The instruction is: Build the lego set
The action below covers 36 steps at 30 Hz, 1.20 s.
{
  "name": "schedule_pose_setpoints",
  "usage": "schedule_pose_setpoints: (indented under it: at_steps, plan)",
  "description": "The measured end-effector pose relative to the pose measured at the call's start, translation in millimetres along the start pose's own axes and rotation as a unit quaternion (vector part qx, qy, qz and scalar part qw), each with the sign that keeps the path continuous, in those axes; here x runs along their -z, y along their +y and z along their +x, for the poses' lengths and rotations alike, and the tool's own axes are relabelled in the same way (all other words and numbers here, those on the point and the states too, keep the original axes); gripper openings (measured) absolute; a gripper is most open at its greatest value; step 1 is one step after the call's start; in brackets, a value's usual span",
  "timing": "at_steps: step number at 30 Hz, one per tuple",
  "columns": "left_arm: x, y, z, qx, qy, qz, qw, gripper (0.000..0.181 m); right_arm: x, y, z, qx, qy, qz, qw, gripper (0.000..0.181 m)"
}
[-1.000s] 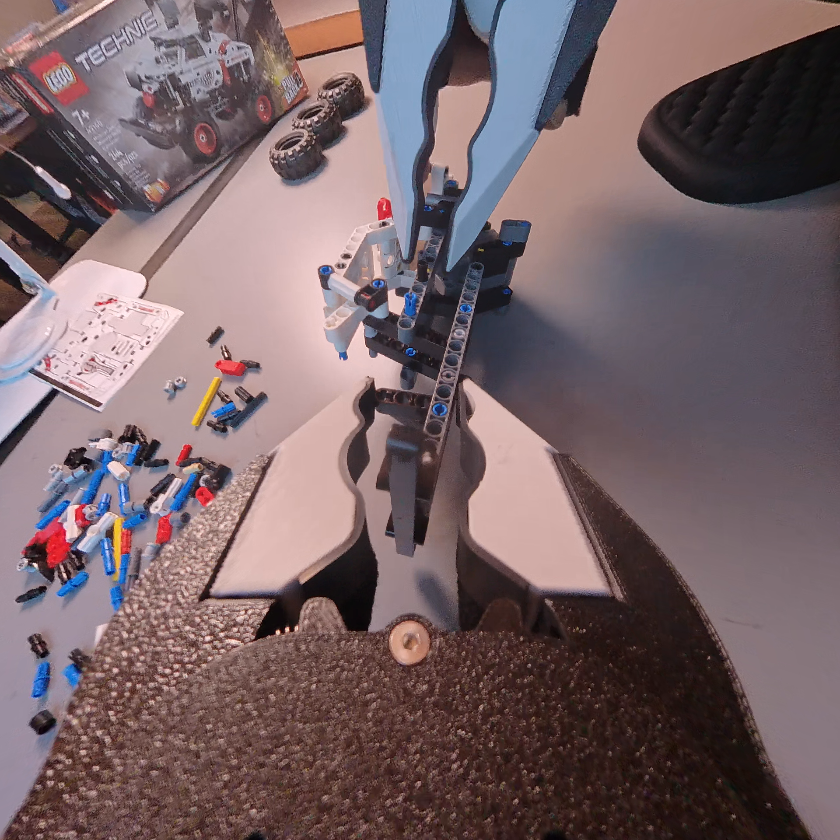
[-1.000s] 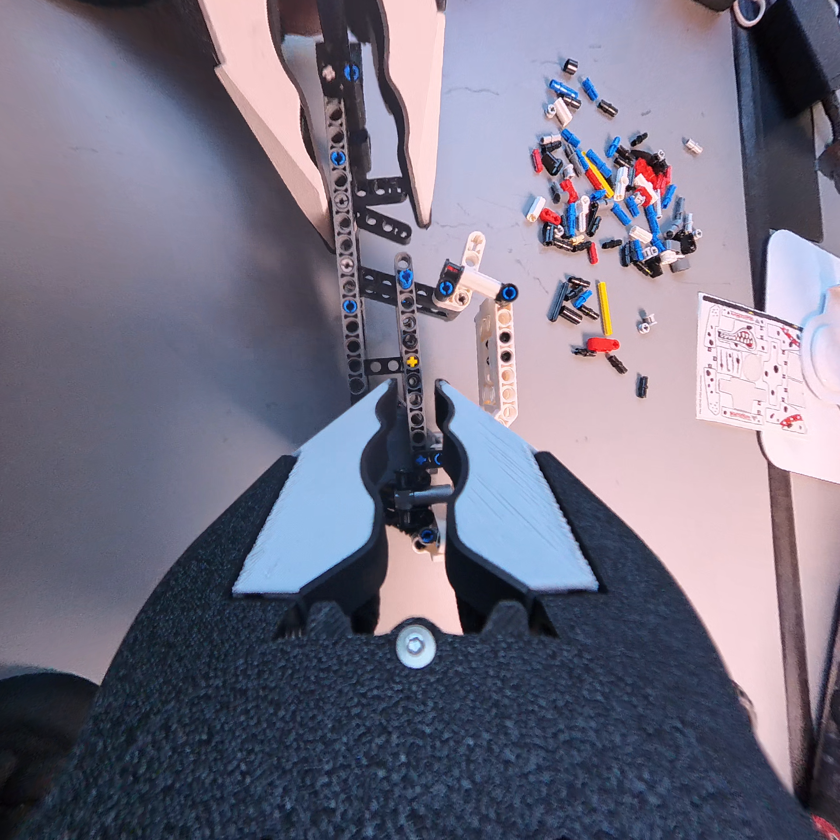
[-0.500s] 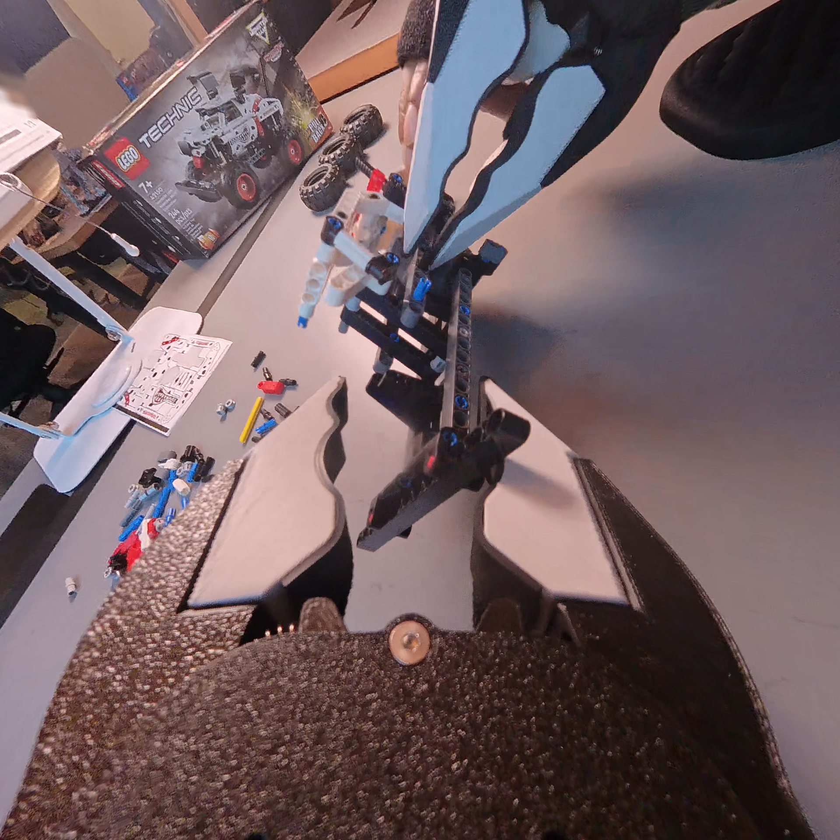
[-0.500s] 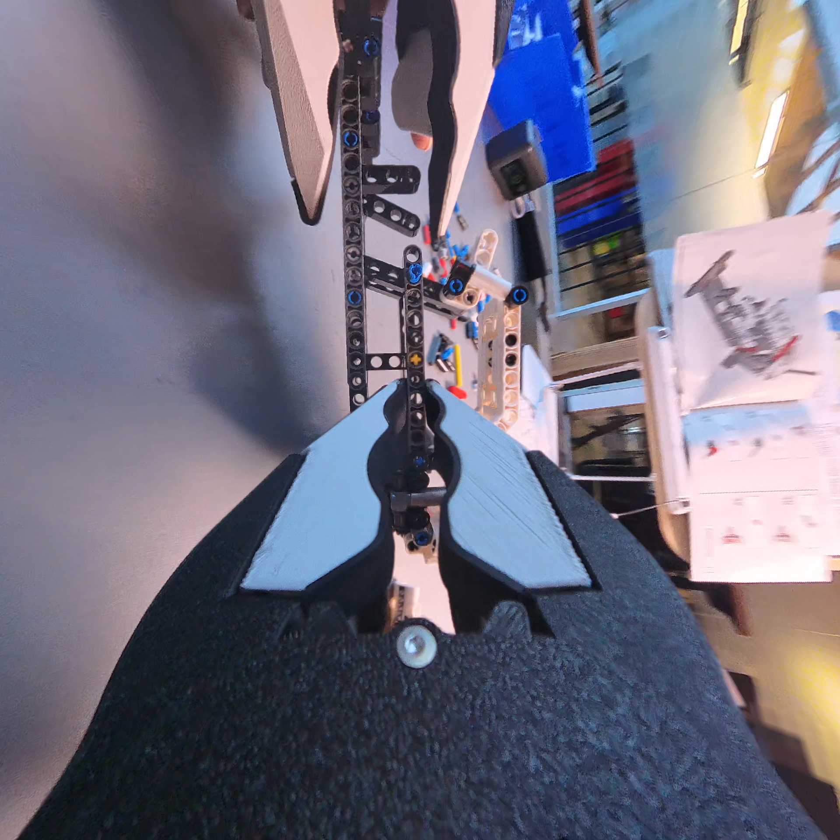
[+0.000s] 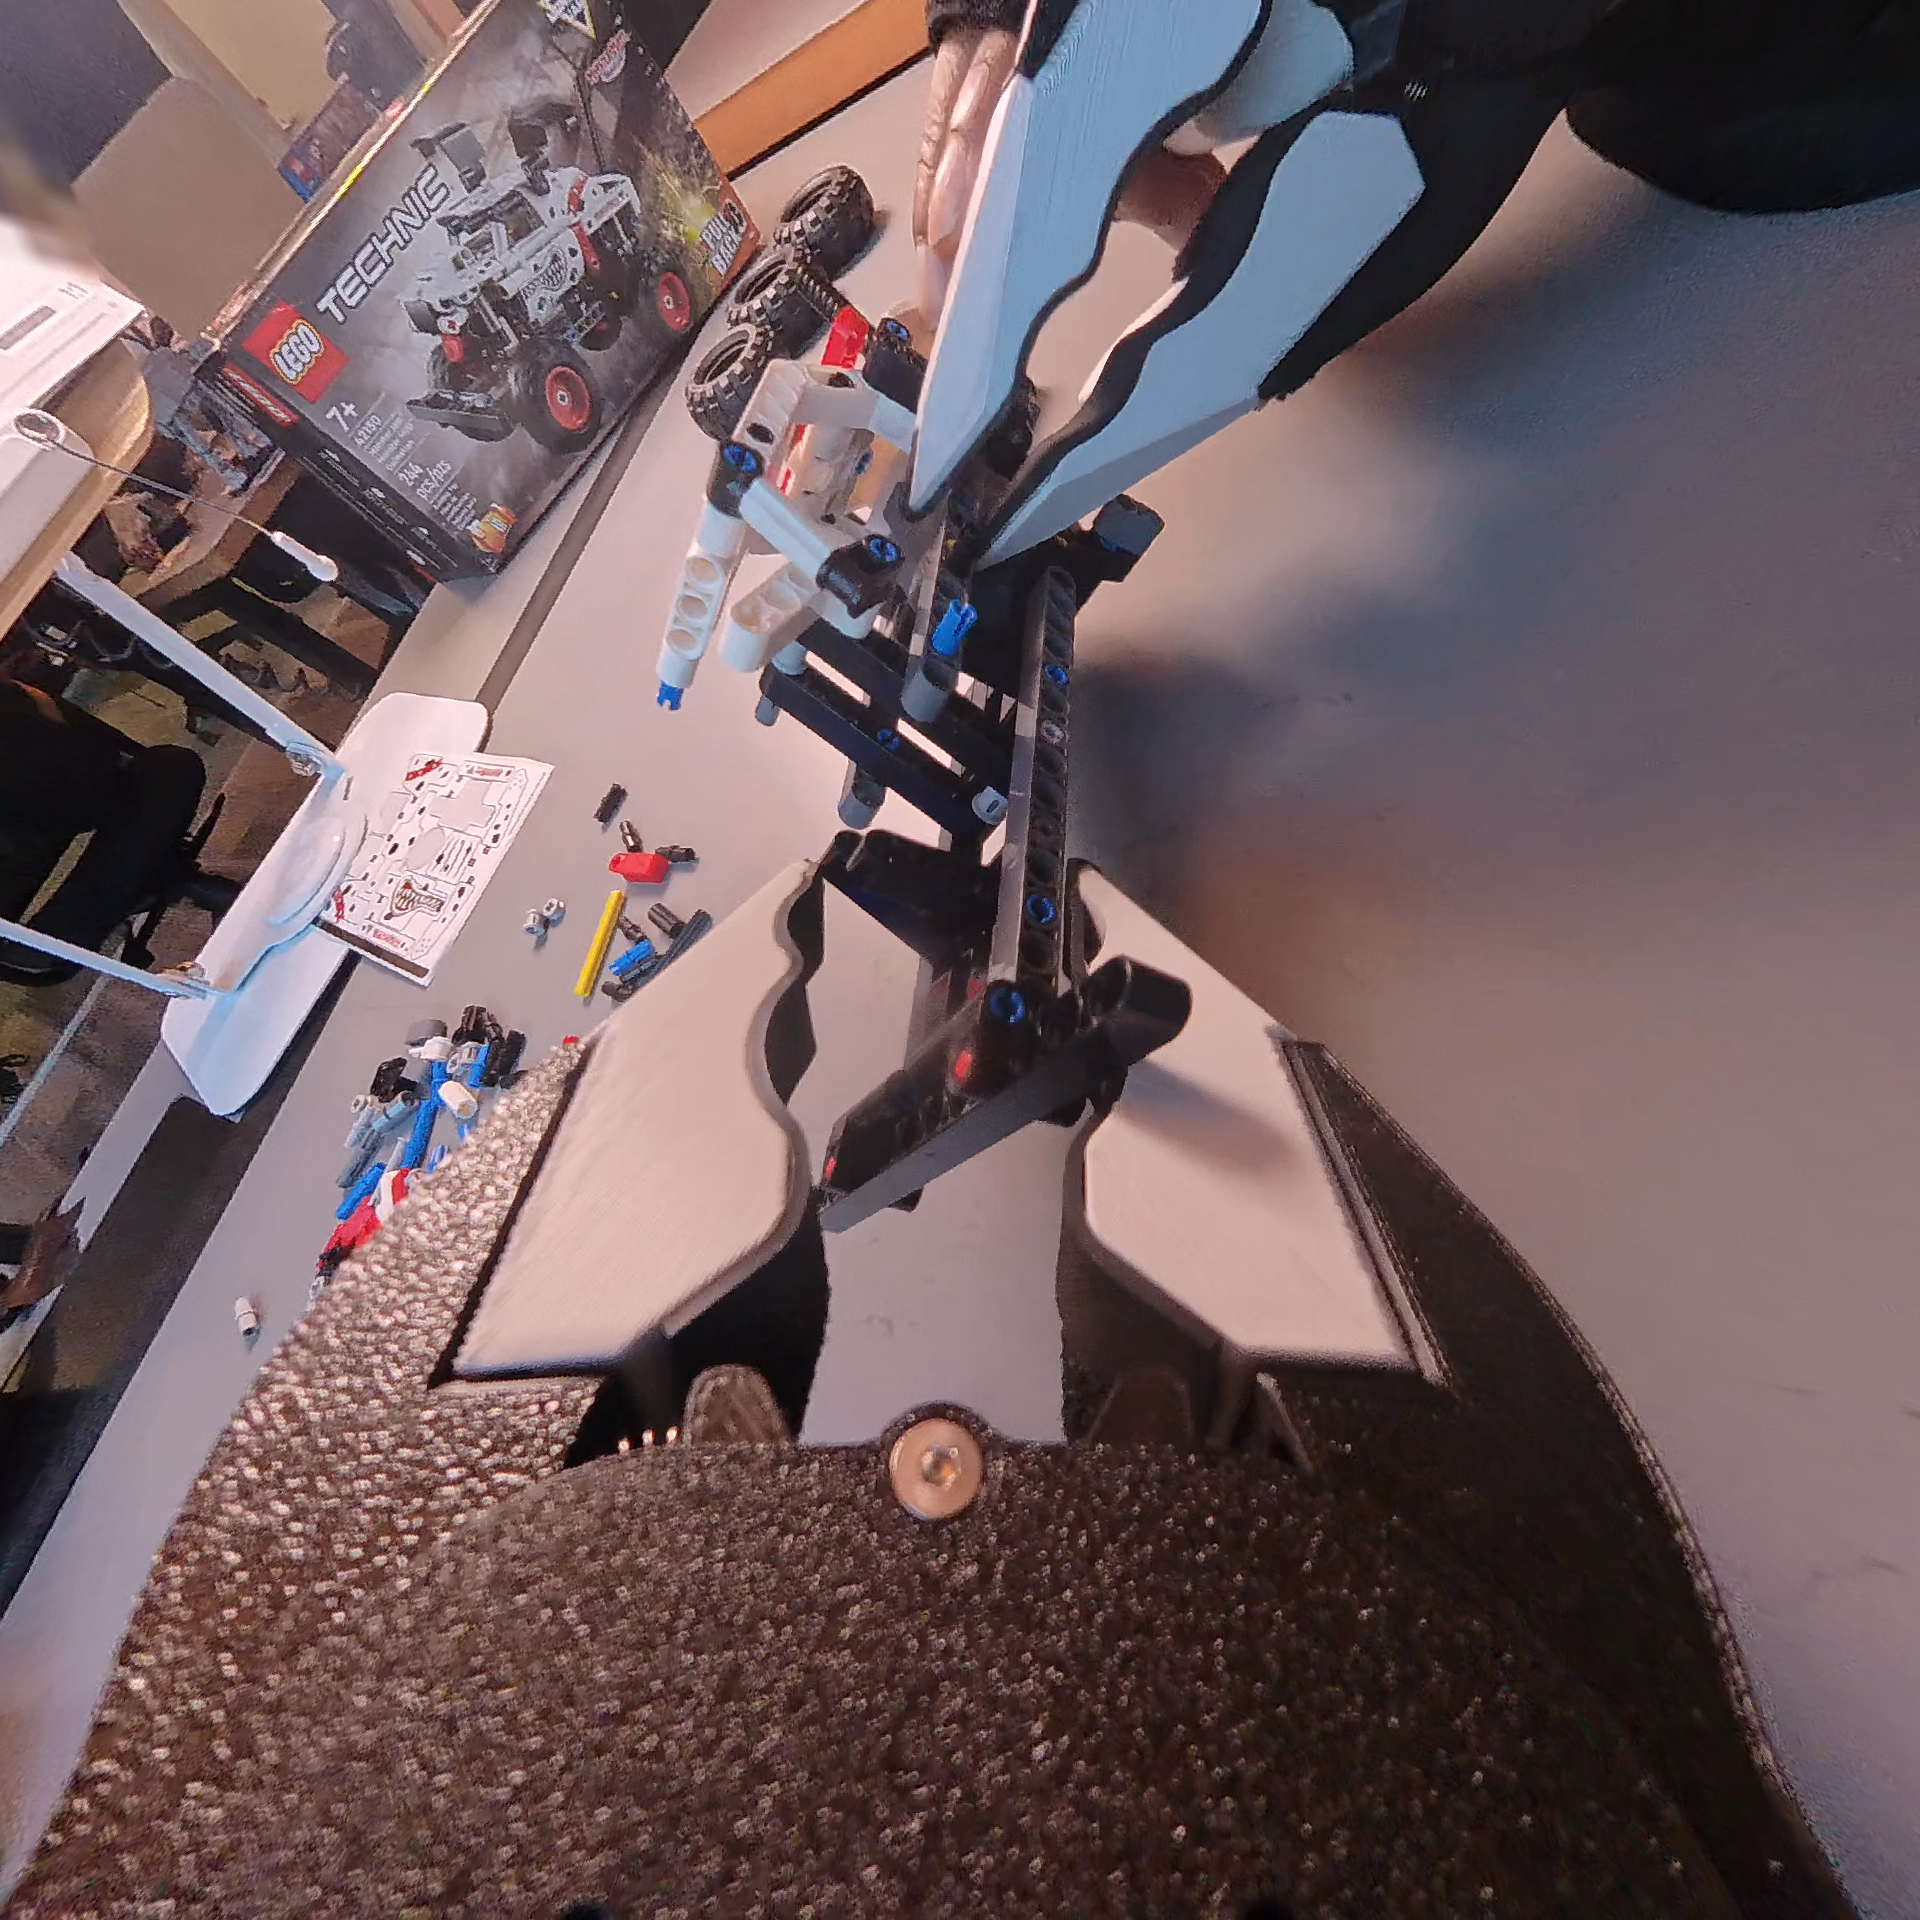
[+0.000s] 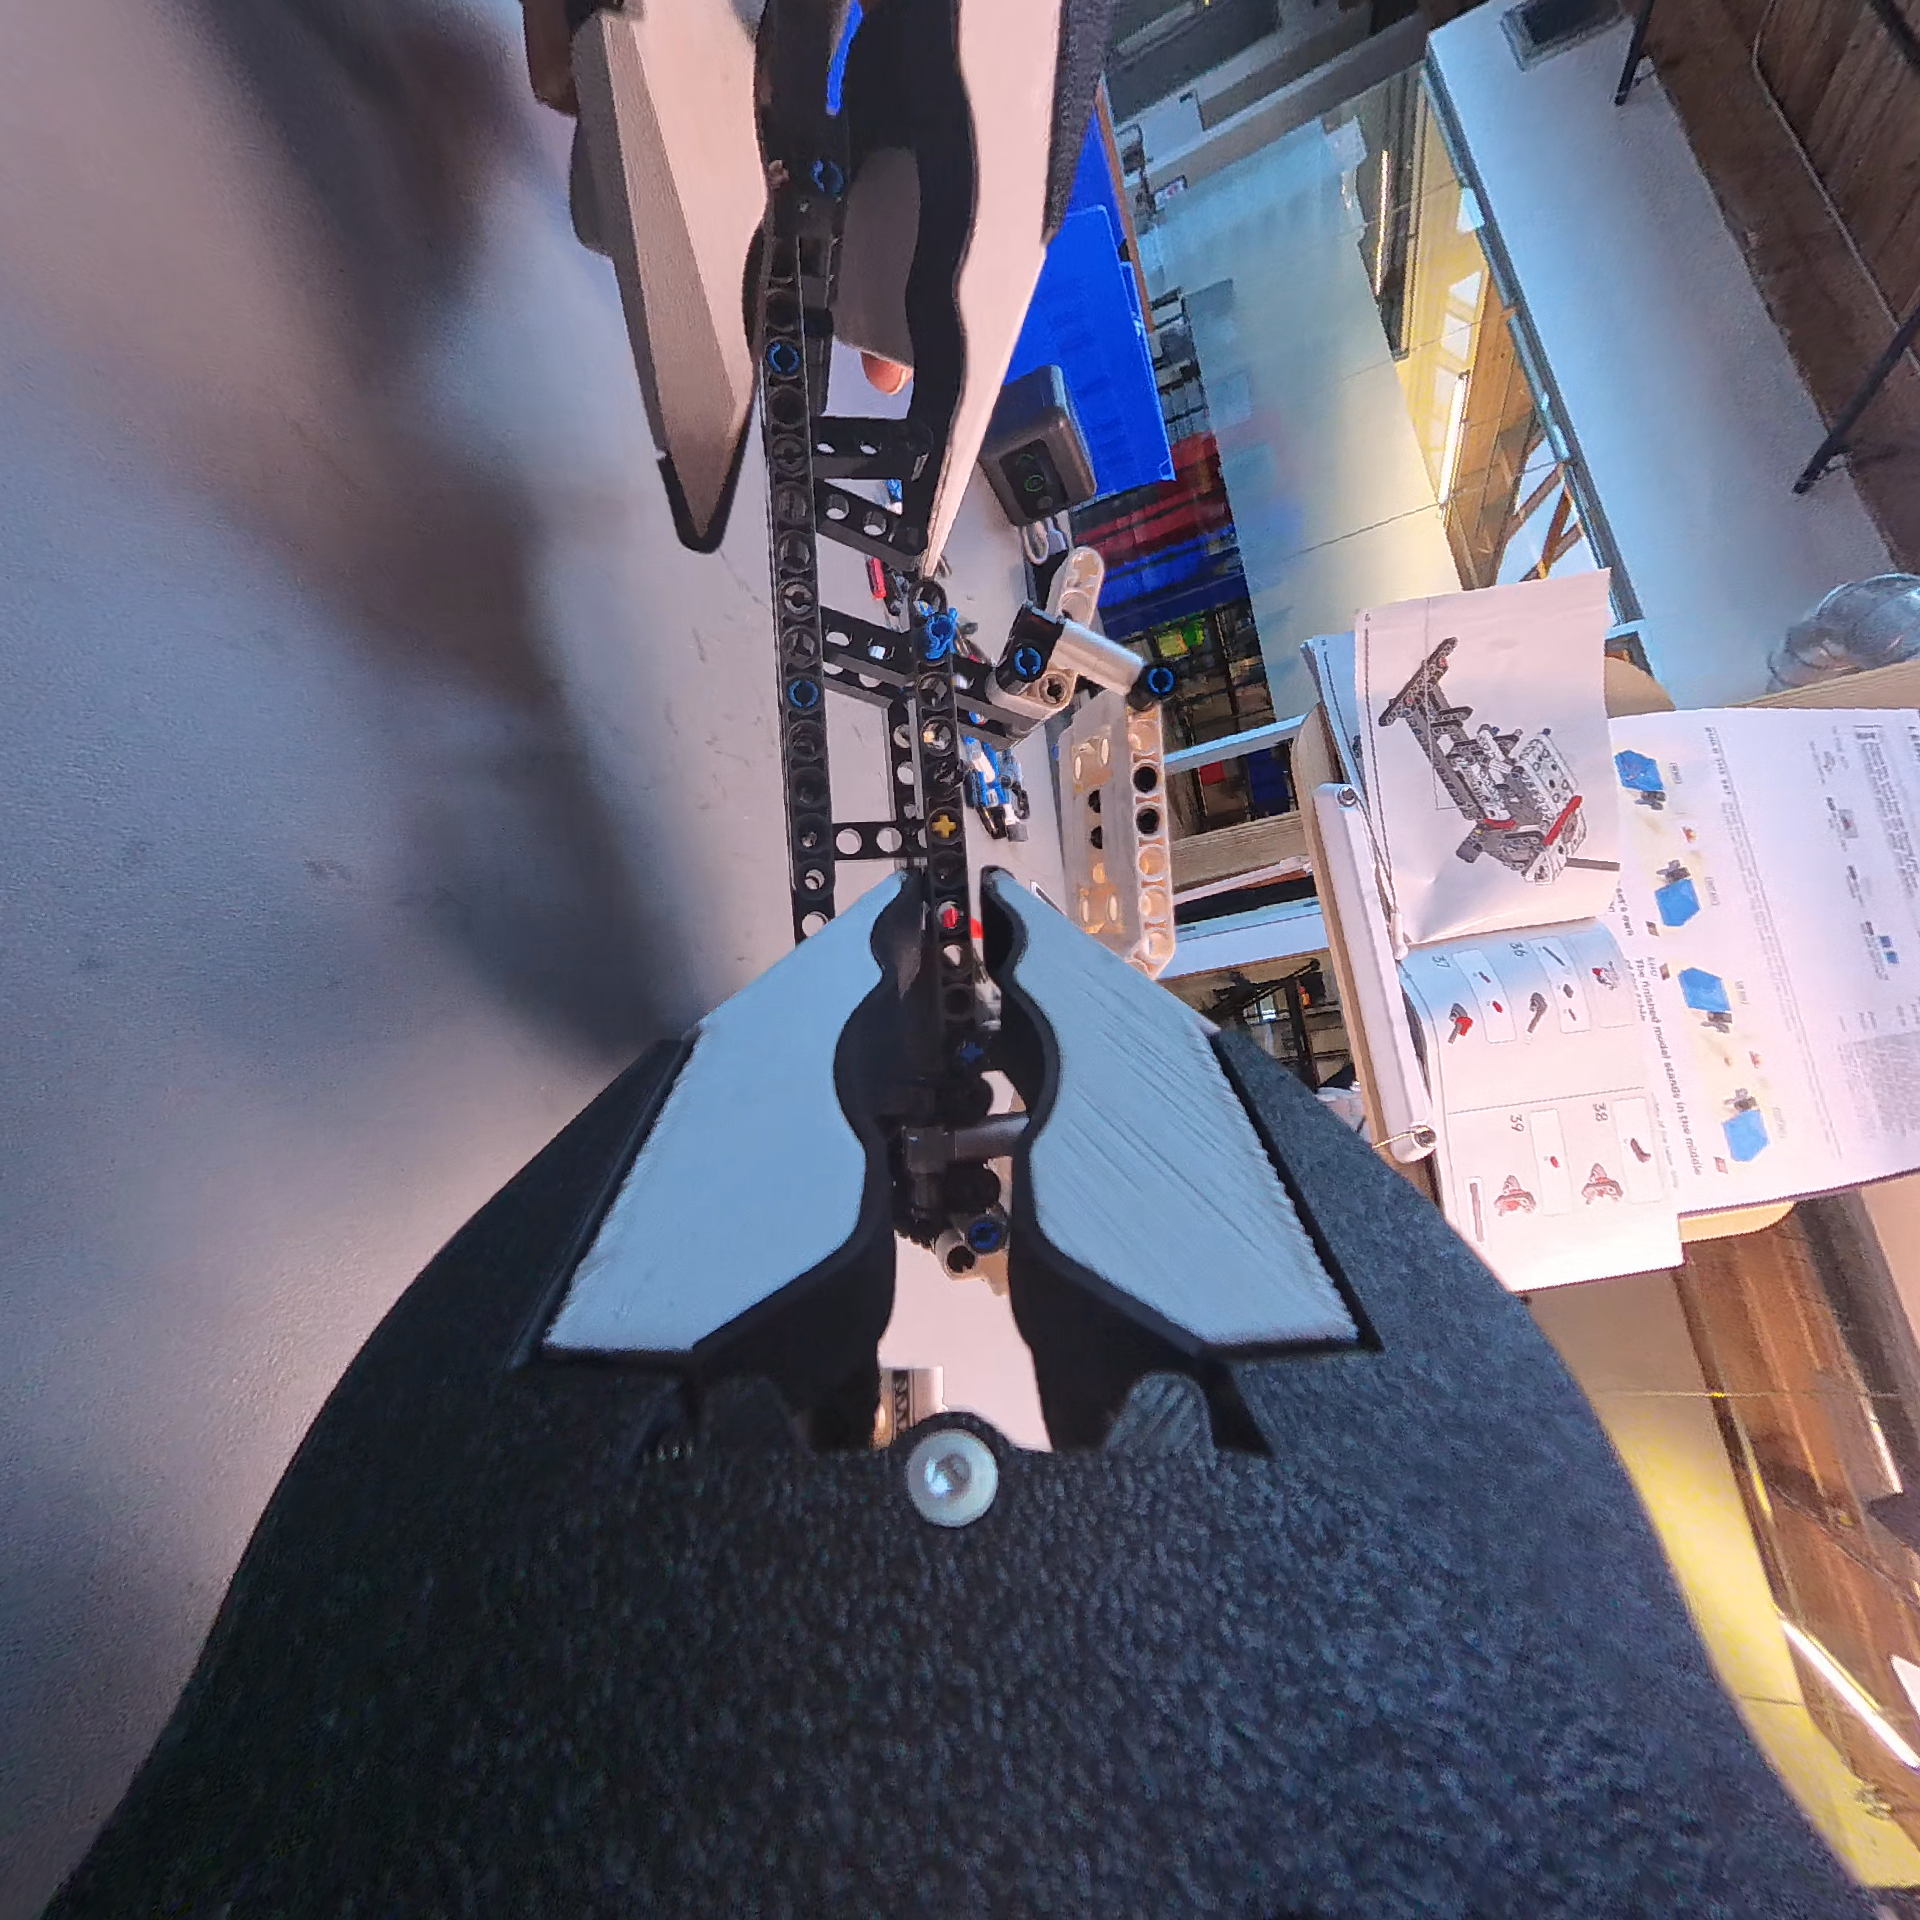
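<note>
Black beam-and-pin lego chassis frame [image 5: 1023,769] with white front parts, held off the grey counter [image 5: 1507,831], tilted. Right tongs [image 6: 948,894] clamped on its far end. Left tongs [image 5: 940,883] apart; the frame's near end sits between them, contact unclear. Loose small pieces [image 5: 436,1091] at 9 o'clock, black tyres [image 5: 790,281] and set box [image 5: 457,301] at 11. Counter bare toward 3 o'clock.

Loose parts [image 5: 436,1091] left of frame [image 5: 1029,831], box [image 5: 468,270] behind.
</note>
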<state>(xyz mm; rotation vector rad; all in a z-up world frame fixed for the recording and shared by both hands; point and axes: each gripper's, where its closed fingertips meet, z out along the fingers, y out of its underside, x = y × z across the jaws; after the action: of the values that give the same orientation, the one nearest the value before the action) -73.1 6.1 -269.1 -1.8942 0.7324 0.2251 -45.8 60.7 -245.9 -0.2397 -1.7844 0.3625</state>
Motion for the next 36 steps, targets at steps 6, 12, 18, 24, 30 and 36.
schedule_pose_setpoints:
  at_steps: [6,12,18,24,30,36]
  plan:
    - [0,1,-2,-0.004,-0.006,-0.003,1.000,0.044,2,-1,0,-0.018,-0.012,0.003,1.000,0.009]
    - [1,1,-2,-0.009,-0.008,-0.001,1.000,0.044,3,-2,-2,-0.015,-0.018,-0.003,1.000,0.007]
    - [0,3,-2,0.012,0.003,0.001,1.000,0.044,3,-3,-2,0.002,-0.010,-0.004,1.000,0.007]
    - [1,2,-3,0.037,0.011,0.006,0.999,0.041,2,-1,0,-0.043,-0.019,-0.006,0.999,0.007]
    - [5,-2,-3,0.153,0.073,0.023,0.985,0.036,0,-2,1,-0.166,-0.097,-0.001,0.981,0.009]
    - [5,5,2,0.231,0.124,0.011,0.965,0.028,2,-5,10,-0.268,-0.143,0.008,0.953,0.007]
